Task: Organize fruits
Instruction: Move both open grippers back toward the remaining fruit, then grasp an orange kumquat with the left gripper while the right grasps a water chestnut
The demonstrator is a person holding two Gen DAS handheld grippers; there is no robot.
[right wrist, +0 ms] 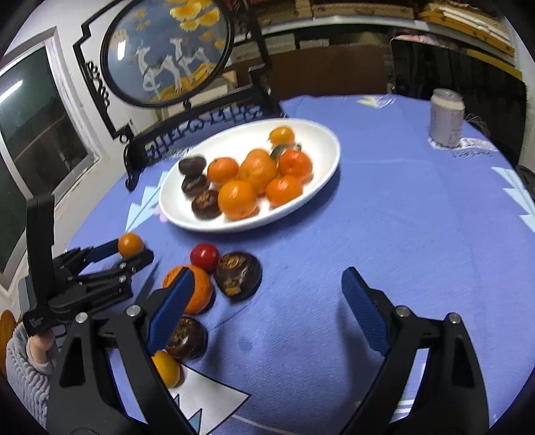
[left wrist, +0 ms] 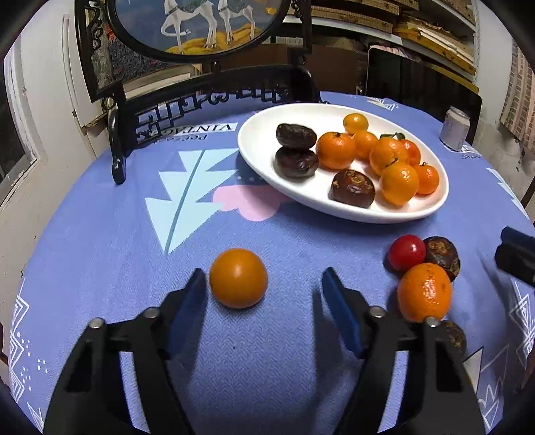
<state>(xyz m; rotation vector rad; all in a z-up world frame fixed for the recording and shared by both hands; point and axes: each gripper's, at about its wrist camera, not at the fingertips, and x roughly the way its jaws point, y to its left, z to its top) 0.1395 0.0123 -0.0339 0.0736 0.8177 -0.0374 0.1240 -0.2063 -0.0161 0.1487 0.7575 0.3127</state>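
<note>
A white oval plate point(left wrist: 257, 134) point(right wrist: 321, 134) holds several oranges and three dark brown fruits. My left gripper point(left wrist: 264, 284) is open, with a smooth orange fruit point(left wrist: 238, 277) point(right wrist: 130, 245) on the cloth between its fingertips, near the left finger. To its right lie a red tomato point(left wrist: 406, 251) point(right wrist: 204, 255), a dark fruit point(left wrist: 443, 256) point(right wrist: 238, 274) and a mandarin point(left wrist: 424, 296) point(right wrist: 197, 291). My right gripper point(right wrist: 271, 284) is open and empty above bare cloth, right of this cluster. Another dark fruit point(right wrist: 187, 338) and a small orange point(right wrist: 166, 368) lie by its left finger.
A blue patterned tablecloth point(left wrist: 267, 351) covers the round table. A black ornate stand with a round deer picture point(left wrist: 200, 26) point(right wrist: 167, 53) stands at the back left. A drink can point(left wrist: 454, 128) point(right wrist: 446, 117) stands at the back right. Shelves lie beyond.
</note>
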